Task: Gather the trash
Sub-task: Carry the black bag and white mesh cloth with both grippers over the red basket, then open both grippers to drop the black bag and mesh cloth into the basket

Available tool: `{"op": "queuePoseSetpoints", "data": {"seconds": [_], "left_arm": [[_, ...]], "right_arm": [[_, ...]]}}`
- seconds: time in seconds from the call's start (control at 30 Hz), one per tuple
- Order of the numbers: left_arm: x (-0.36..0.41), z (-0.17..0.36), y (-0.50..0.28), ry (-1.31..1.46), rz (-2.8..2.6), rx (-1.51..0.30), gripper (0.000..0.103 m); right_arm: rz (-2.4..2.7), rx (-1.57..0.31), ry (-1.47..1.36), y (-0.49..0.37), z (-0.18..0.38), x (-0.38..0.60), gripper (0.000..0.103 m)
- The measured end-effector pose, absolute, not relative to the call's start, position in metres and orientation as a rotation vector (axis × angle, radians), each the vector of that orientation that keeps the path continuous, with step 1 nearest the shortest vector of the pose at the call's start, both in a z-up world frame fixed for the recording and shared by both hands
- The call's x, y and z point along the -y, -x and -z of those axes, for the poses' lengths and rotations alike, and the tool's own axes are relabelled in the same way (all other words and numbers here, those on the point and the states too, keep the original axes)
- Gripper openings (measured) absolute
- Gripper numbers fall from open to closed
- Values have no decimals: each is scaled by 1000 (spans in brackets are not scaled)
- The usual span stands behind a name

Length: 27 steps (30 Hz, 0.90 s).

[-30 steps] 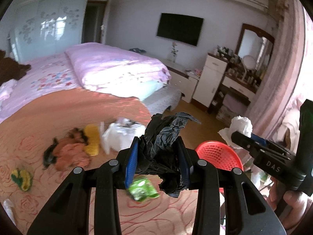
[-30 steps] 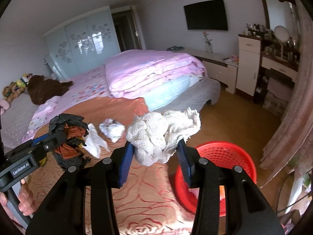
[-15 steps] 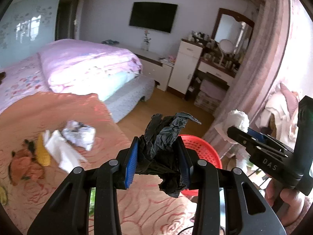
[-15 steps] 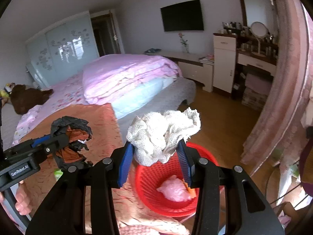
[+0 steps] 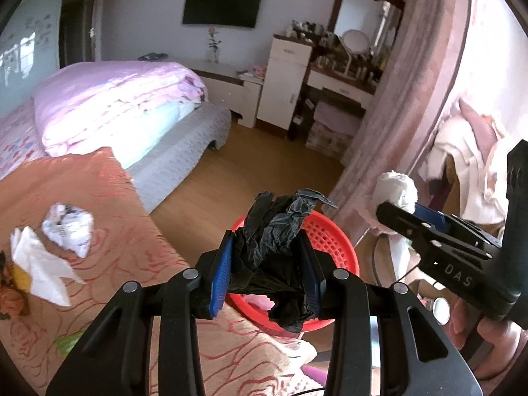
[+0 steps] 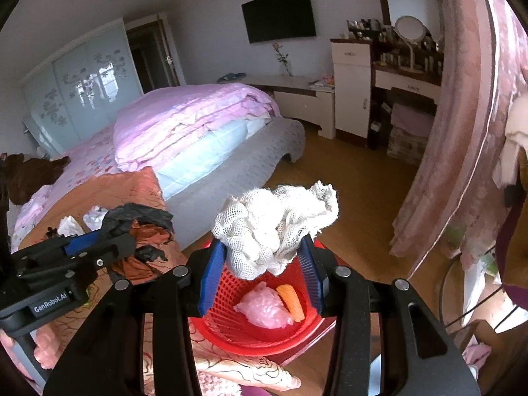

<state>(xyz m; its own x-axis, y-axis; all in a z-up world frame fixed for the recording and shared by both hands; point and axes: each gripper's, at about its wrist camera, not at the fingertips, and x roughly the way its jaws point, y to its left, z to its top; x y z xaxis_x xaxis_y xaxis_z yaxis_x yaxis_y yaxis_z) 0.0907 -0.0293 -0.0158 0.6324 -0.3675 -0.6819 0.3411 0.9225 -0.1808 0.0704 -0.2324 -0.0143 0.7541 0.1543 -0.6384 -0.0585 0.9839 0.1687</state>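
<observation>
My left gripper [image 5: 268,265] is shut on a crumpled black plastic bag [image 5: 277,227] and hangs over the near rim of a red mesh basket [image 5: 333,241] on the floor by the bed's corner. My right gripper [image 6: 262,265] is shut on a wad of white netting [image 6: 274,227] above the same red basket [image 6: 231,323], which holds a pink plastic lump [image 6: 264,307] and an orange piece [image 6: 290,300]. Each gripper shows in the other's view: the right gripper [image 5: 392,211] at the right edge, the left gripper [image 6: 109,241] at the left edge.
Crumpled paper [image 5: 69,227], a white tissue [image 5: 39,267] and a green wrapper [image 5: 67,341] lie on the orange bedspread [image 5: 132,264]. Behind it are a folded pink quilt [image 5: 115,99], wooden floor [image 5: 264,161], a pink curtain [image 5: 412,99] and a dresser [image 5: 287,82].
Both grippers have swung right from over the bedspread to above the red basket, still holding their loads. The basket's contents have come into the right wrist view.
</observation>
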Motion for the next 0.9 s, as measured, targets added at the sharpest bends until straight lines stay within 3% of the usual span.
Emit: {"op": "queuePoseSetpoints", "data": {"seconds": [0.4, 0.5, 0.57, 0.8, 0.9], "left_arm": [[68, 56, -108, -44, 461, -878, 39], [67, 65, -111, -44, 462, -908, 47], [66, 68, -111, -41, 460, -913, 60], [58, 67, -109, -46, 432, -902, 67], [54, 66, -107, -40, 421, -901, 67]], "right_arm": [[-108, -830, -215, -90, 55, 249, 43], [-115, -858, -225, -93, 64, 249, 43], [-116, -871, -228, -95, 68, 248, 45], [-102, -884, -241, -95, 73, 249, 59], [-100, -882, -242, -96, 73, 250, 60]]}}
